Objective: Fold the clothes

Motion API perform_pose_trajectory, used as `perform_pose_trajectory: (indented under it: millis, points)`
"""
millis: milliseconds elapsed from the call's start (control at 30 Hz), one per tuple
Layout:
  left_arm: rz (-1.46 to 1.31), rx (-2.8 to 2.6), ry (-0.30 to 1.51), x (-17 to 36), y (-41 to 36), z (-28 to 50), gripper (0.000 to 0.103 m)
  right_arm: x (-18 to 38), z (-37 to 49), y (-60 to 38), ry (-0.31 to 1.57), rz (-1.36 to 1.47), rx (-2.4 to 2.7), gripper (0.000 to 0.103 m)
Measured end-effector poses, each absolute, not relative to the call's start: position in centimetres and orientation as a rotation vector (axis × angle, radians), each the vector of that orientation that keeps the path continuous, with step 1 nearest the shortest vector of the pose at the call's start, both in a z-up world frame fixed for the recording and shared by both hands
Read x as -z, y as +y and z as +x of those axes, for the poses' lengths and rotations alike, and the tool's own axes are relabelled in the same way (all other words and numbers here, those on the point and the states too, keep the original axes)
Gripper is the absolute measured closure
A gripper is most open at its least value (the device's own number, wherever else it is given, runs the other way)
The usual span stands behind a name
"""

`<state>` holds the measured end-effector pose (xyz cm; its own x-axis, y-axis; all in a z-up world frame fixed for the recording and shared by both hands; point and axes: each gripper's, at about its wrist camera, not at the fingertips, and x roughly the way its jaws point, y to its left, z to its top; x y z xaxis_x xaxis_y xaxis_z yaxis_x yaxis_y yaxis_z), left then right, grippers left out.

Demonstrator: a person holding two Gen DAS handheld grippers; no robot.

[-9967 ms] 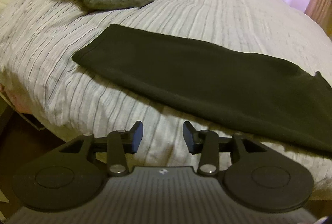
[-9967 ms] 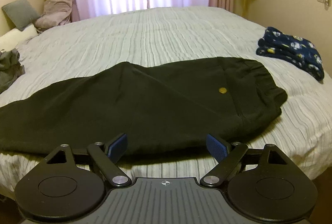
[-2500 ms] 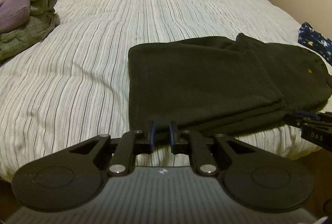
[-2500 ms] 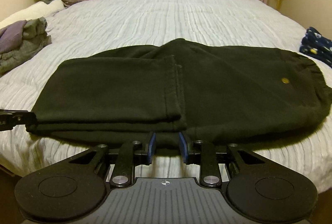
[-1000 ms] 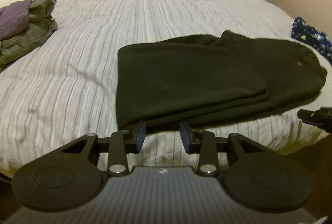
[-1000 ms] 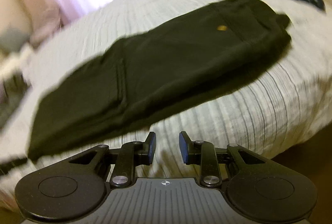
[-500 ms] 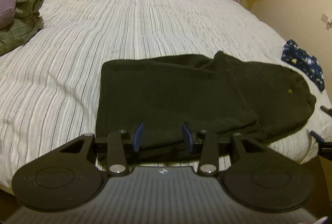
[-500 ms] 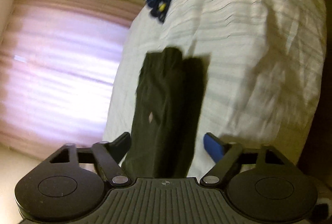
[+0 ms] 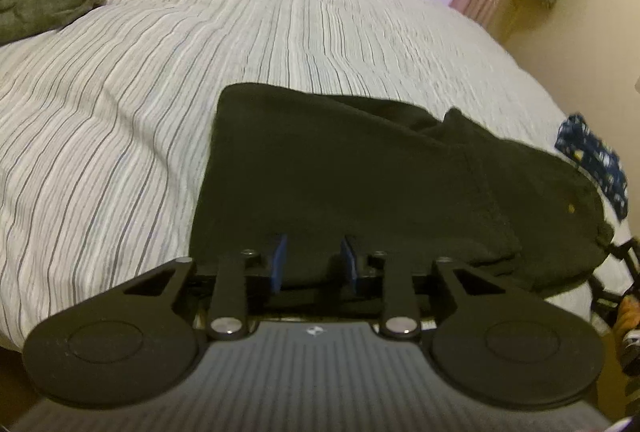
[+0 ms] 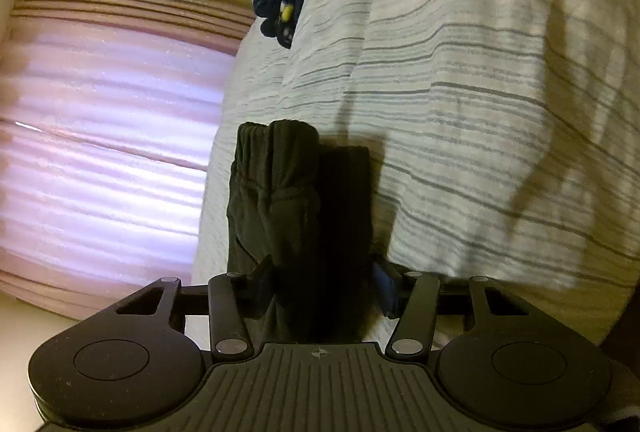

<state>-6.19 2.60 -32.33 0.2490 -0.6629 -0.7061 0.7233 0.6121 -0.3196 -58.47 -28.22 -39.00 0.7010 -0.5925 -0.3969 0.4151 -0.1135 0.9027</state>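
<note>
Folded black trousers (image 9: 360, 184) lying along the near edge of a striped bed (image 9: 120, 112), left gripper (image 9: 312, 262) closing over the fold, jaws apart, right gripper (image 10: 320, 284) closing around the waistband end, pads not yet pressing.

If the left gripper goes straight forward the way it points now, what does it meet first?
Most likely the black trousers: the left gripper, its jaws closing, already has their near folded edge between its fingers. Behind them lies the striped bedspread.

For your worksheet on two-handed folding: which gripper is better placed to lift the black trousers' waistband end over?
Right. The right gripper straddles the waistband of the black trousers, jaws closing; the left gripper sits at the folded end.
</note>
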Motion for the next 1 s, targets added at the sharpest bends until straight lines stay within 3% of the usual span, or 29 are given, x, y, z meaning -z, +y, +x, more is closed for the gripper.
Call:
perform_pose_trajectory:
  millis: [67,167,267,367,500,700,867,1000]
  points:
    - [0.06,0.939,0.932,32.5,2.7,-5.8,0.077,39.2,-58.4,-28.5,-0.151,1.434,0.852,0.05]
    - [0.041,0.93,0.947,32.8,2.7,-5.5,0.078,39.1,-58.2,-28.5,-0.116,1.383,0.851,0.069]
    - [0.018,0.931,0.952,32.4,3.1,-5.3,0.078,38.5,-57.9,-28.5,-0.056,1.327,0.869,0.079]
    - [-0.015,0.919,0.951,31.9,4.0,-4.9,0.079,35.3,-55.6,-28.1,0.108,1.141,0.982,0.083]
    - [-0.076,0.907,0.939,31.2,5.9,-4.3,0.08,29.1,-49.7,-24.6,0.275,0.674,1.092,0.086]
    - [-0.162,0.885,0.936,31.0,9.3,-3.0,0.08,23.6,-39.2,-14.5,0.346,0.0,0.889,0.087]
    - [-0.214,0.864,0.962,31.6,11.7,-2.0,0.08,26.4,-32.0,-3.7,0.426,-0.38,0.59,0.085]
    - [-0.255,0.849,0.98,32.0,13.5,-1.5,0.08,33.5,-27.5,2.8,0.631,-0.688,0.387,0.08]
